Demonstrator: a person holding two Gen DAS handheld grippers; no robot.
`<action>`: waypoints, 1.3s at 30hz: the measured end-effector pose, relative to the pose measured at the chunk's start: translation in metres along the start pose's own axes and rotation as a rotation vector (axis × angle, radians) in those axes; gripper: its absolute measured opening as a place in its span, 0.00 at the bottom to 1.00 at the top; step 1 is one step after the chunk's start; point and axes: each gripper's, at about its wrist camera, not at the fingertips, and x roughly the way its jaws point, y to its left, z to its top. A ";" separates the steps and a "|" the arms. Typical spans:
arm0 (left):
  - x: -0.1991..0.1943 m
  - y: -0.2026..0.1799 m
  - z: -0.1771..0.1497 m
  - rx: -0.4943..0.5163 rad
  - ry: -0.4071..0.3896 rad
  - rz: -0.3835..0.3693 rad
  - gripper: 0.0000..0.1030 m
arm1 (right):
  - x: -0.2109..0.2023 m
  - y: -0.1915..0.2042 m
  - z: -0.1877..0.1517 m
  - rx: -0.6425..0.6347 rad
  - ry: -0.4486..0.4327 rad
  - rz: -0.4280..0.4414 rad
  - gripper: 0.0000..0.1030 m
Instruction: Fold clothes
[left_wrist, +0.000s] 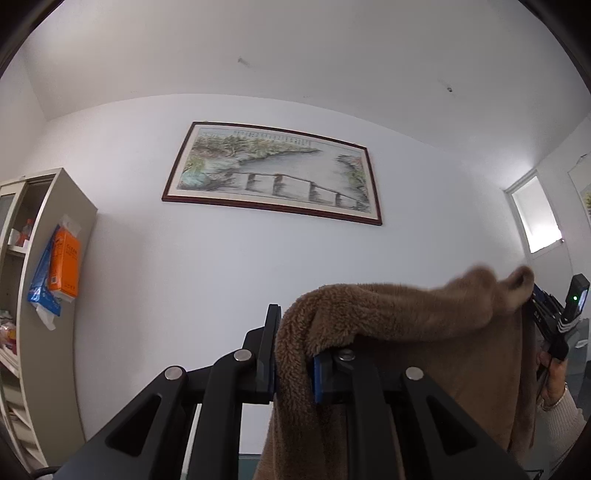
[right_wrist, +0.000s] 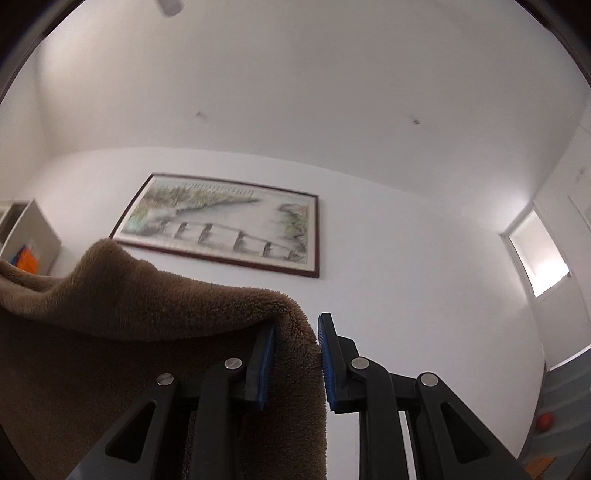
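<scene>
A brown fleece garment (left_wrist: 388, 314) hangs stretched between both grippers, held up high in front of a white wall. My left gripper (left_wrist: 293, 354) is shut on one top corner, with the cloth bunched between its pads and draping down below. My right gripper (right_wrist: 295, 354) is shut on the other top corner of the same garment (right_wrist: 147, 306), which sags away to the left. In the left wrist view the right gripper (left_wrist: 535, 299) shows at the far right with the cloth pinched in it, and a person's hand (left_wrist: 554, 384) holds it.
A framed landscape painting (left_wrist: 273, 173) hangs on the wall ahead. A beige cabinet (left_wrist: 55, 277) stands at the left with an orange tissue pack (left_wrist: 65, 262) on its side. A door with a window above it (right_wrist: 539, 254) is at the right.
</scene>
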 end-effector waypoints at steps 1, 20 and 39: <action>-0.002 -0.002 0.002 0.006 -0.004 0.007 0.17 | -0.001 0.000 0.002 -0.010 0.003 -0.005 0.22; 0.032 0.016 -0.036 0.008 0.106 0.103 0.30 | 0.004 0.026 -0.033 -0.162 0.023 -0.014 0.22; 0.236 0.092 -0.220 -0.046 0.553 0.217 0.30 | 0.161 0.111 -0.257 -0.296 0.465 0.082 0.22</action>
